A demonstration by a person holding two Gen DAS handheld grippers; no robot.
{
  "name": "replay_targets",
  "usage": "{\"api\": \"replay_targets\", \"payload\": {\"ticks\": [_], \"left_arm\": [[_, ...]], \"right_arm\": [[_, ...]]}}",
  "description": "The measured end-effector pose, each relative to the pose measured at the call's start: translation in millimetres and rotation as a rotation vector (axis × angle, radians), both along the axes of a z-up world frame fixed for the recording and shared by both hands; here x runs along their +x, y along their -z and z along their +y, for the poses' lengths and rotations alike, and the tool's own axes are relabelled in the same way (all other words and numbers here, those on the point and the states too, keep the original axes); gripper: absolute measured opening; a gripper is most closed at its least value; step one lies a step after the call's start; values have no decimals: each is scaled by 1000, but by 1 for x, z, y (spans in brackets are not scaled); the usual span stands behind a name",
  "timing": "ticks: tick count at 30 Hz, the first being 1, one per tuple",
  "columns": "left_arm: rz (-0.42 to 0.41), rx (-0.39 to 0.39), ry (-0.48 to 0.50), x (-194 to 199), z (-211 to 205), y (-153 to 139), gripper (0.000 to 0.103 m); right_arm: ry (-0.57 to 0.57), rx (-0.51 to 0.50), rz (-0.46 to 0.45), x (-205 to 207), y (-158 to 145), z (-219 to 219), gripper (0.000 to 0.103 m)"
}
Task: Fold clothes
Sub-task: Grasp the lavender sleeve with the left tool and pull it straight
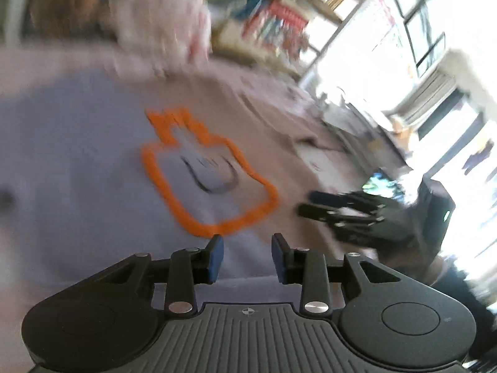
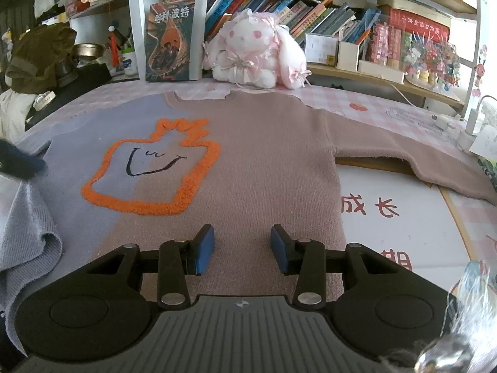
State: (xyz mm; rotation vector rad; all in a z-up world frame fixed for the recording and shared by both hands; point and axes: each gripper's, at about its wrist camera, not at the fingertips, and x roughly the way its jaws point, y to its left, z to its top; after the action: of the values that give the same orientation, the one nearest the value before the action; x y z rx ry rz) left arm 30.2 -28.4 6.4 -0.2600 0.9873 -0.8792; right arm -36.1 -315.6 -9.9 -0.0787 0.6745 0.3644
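A sweater, lavender on its left half and dusty pink on its right, lies flat on the table with an orange outlined smiling figure on the chest. Its pink sleeve stretches out to the right. The lavender side is bunched up in a fold at the left. My right gripper is open and empty just above the lower hem. My left gripper is open and empty over the lavender half; this view is blurred. The right gripper shows there at the right.
A pink and white plush rabbit sits at the table's back edge before shelves of books. A white poster with red characters lies under the sweater at the right. A charger and cable lie at the far right.
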Motion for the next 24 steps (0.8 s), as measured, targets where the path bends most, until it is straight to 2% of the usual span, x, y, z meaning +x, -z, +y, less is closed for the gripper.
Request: {"api": "replay_targets", "payload": {"ticks": [2, 4, 9, 11, 13, 15, 17, 19, 22, 24], "left_arm": [[102, -8, 15, 15, -9, 13, 30], [174, 22, 35, 25, -12, 23, 28], [199, 128, 118, 17, -2, 15, 24], [174, 198, 148, 1, 13, 5, 24], [143, 239, 137, -20, 38, -7, 25], [119, 255, 84, -40, 68, -19, 28], [84, 305, 27, -58, 93, -27, 28], [51, 325, -27, -72, 112, -33, 28], [-41, 299, -131, -79, 127, -44, 30], [-103, 301, -195, -71, 121, -42, 33]], "right_arm": [[1, 3, 6, 1, 0, -1, 39], [-2, 2, 9, 1, 0, -1, 39], [-12, 4, 3, 1, 0, -2, 39], [-16, 8, -3, 0, 1, -4, 39], [-18, 17, -5, 0, 2, -5, 39], [-18, 20, -8, -1, 2, -6, 39], [-20, 15, -11, -1, 2, -5, 39], [-24, 8, -10, -1, 2, -4, 39], [-27, 2, -1, 1, 0, -4, 39], [-23, 7, 6, 1, -1, -4, 39]]}}
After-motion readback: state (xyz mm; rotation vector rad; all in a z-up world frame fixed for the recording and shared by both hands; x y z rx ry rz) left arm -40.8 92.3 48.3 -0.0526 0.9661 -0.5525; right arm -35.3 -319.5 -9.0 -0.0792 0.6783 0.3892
